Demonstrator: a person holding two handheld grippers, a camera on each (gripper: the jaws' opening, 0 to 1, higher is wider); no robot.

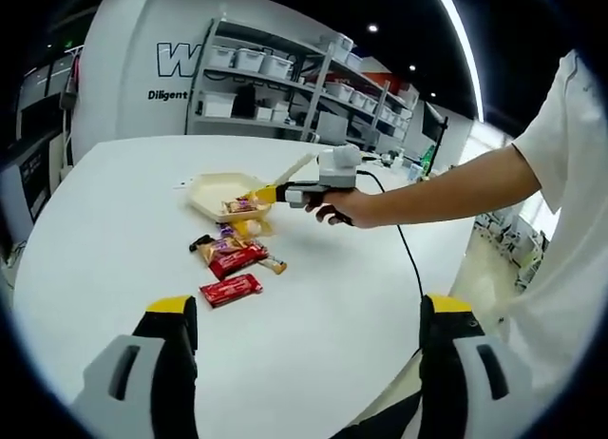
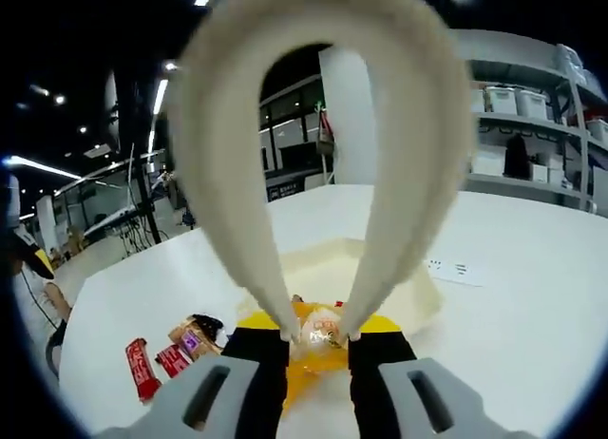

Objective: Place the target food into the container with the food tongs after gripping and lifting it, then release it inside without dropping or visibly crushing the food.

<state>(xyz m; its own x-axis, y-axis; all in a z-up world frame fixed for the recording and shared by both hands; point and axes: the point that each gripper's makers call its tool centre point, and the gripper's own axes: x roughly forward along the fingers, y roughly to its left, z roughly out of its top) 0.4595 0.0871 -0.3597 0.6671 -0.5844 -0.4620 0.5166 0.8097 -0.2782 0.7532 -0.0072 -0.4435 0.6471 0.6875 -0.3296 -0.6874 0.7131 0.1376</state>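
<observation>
Left gripper (image 1: 309, 330): jaws spread wide apart, yellow-tipped black fingers (image 1: 171, 315) hanging over bare round white table (image 1: 114, 230), nothing between them, well back from the food. Ahead on the table, a shallow cream-coloured tray container (image 1: 211, 194); a person's hand (image 1: 340, 209) and bare forearm reach in from the right holding the right gripper at the tray's near edge. Right gripper (image 2: 318, 349): jaws squeezed onto the cream-coloured U-shaped plastic food tongs (image 2: 313, 125), whose two arms loop high across the right gripper view and block most of the room behind. The tong tips meet on a small food item in clear, orange-and-yellow wrapper (image 2: 318, 333), pinched between them, just at the near rim of the tray; whether it sits inside or over the edge, cannot tell. Loose snacks lie beside the tray on the near side: a flat red wrapped bar (image 1: 231, 289) closest to the left gripper, a red-and-brown packet (image 1: 233, 257) behind it, a small dark wrapped piece (image 1: 199, 241), a purple-wrapped piece (image 1: 226, 232). These lie apart from the tray, clustered together. Grey metal shelving with white storage bins (image 1: 285, 78) stands against the far wall. A small white label card (image 2: 454, 268) lies on the table beyond the tray.
</observation>
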